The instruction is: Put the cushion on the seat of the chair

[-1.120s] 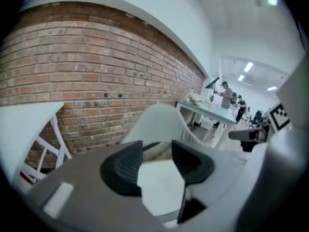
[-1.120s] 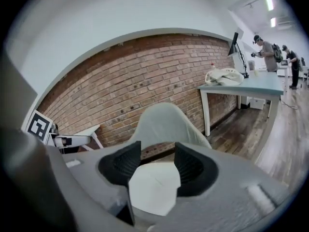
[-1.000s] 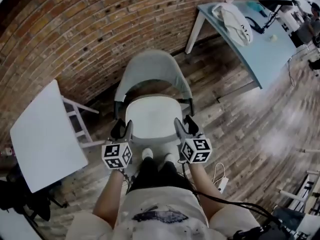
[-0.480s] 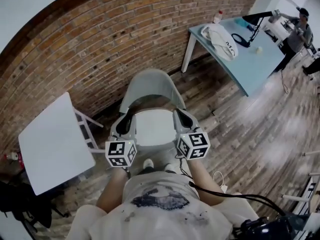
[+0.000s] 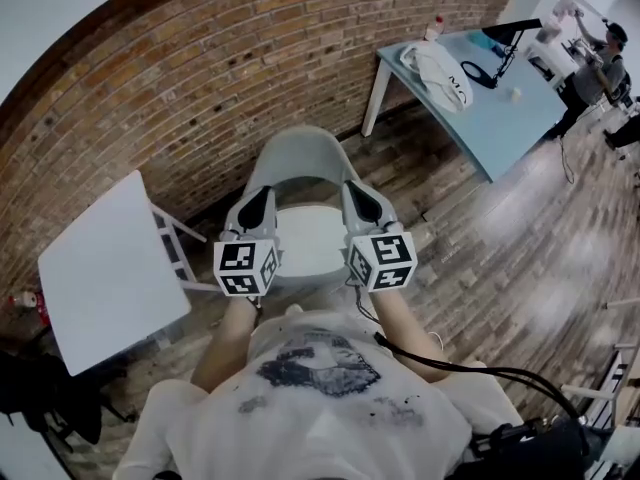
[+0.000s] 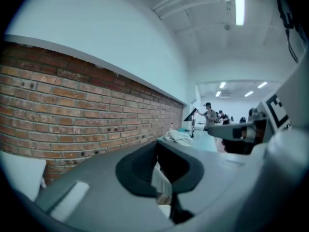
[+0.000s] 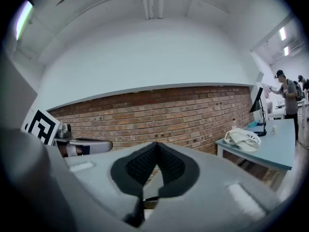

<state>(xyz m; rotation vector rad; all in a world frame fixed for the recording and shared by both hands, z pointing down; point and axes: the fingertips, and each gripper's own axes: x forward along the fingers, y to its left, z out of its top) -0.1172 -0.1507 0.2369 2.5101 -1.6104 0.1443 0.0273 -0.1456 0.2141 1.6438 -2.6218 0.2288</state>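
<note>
The grey chair (image 5: 298,156) stands against the brick wall, and the white cushion (image 5: 310,243) lies flat on its seat. My left gripper (image 5: 254,206) and right gripper (image 5: 362,202) hover side by side above the seat, one over each edge of the cushion and clear of it. Both jaws have just been closing and now stand shut with nothing between them. In the left gripper view the left gripper (image 6: 157,148) points level at the brick wall. The right gripper (image 7: 155,147) does the same in the right gripper view. Each gripper's marker cube shows in the other's view.
A white folding table (image 5: 105,268) stands left of the chair. A pale blue table (image 5: 490,108) with a white bag (image 5: 437,73) and a desk lamp is at the back right, with people beyond it. A black cable trails behind my right arm.
Both grippers have risen from beside the cushion's front corners to well above the seat. The cushion stays on the chair.
</note>
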